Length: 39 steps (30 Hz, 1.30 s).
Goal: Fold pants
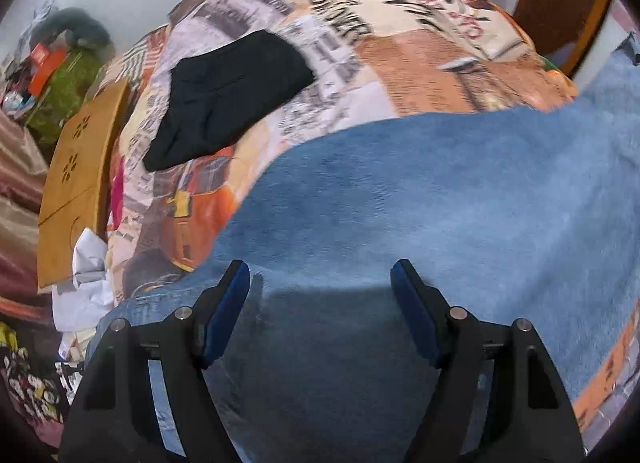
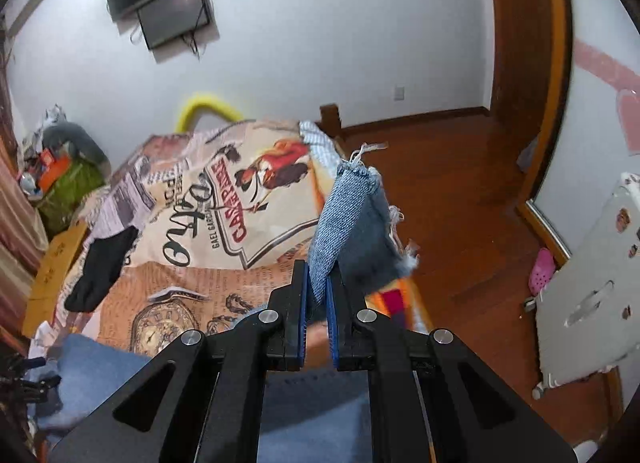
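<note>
Denim jeans lie spread on the bed, directly under the left tool, whose jaws stand apart and empty. Right tool is clamped on the frayed leg hem, lifted ahead of it. I judge the cloth heavy but limp; hems and waistband give good hold. Bedcover reads "CASA PADRE".

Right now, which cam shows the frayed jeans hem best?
Right wrist: the frayed hem sticks up, clamped in the right gripper, threads visible. Left wrist shows only the jeans' broad blue denim under the open left gripper, no hem.
</note>
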Tool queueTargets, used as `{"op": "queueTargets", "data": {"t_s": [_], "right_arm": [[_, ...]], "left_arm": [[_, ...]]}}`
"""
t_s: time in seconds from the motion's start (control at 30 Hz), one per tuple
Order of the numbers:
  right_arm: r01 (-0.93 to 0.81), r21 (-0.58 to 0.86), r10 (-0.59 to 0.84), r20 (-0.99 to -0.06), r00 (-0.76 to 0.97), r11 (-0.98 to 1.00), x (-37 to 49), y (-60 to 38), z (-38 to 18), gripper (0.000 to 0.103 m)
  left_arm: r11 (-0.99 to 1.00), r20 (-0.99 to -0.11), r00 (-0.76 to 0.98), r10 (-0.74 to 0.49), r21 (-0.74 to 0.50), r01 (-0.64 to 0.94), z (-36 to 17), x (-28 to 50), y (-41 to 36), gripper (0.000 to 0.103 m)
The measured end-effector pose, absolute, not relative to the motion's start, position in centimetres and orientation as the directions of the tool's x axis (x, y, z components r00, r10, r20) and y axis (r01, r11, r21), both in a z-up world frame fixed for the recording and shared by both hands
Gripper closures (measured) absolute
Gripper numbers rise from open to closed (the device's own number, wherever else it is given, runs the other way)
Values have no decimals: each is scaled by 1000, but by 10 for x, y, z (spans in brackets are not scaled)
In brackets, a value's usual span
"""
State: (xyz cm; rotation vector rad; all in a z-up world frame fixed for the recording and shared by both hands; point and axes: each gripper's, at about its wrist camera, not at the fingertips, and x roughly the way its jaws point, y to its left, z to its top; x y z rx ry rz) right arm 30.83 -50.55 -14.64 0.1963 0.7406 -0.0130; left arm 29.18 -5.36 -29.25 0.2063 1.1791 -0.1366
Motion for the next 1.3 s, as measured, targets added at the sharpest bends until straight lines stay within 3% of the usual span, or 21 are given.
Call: {"op": "queueTargets", "data": {"t_s": [0.27, 0.4, 0.57, 0.7, 0.93, 1.0, 1.3], "right_arm": [[107, 43, -28, -809, 587, 993, 291, -516, -239, 96], [157, 94, 2, -863, 505, 983, 282, -525, -294, 96], [216, 127, 11, -882, 471, 968, 268, -529, -324, 92], [278, 108, -28, -895, 446, 954, 260, -537, -315, 72], [233, 189, 31, -834, 551, 954, 250, -521, -256, 69], [187, 189, 44, -807, 589, 964, 255, -502, -234, 64], [-164, 143, 217, -682, 698, 976, 283, -365, -159, 52]], "left_arm": [[961, -915, 403, 27, 135, 242, -297, 273, -82, 29], [978, -925, 379, -12, 69, 198, -300, 277, -70, 22], [990, -934, 347, -86, -41, 135, -307, 280, -54, 15], [989, -930, 357, -92, -43, 141, -306, 278, -54, 14], [988, -911, 398, -112, -58, 145, -287, 275, -41, 14], [993, -893, 443, -77, -30, 113, -272, 273, -27, 14], [996, -825, 559, 83, 52, -70, -223, 260, 86, 14]]}}
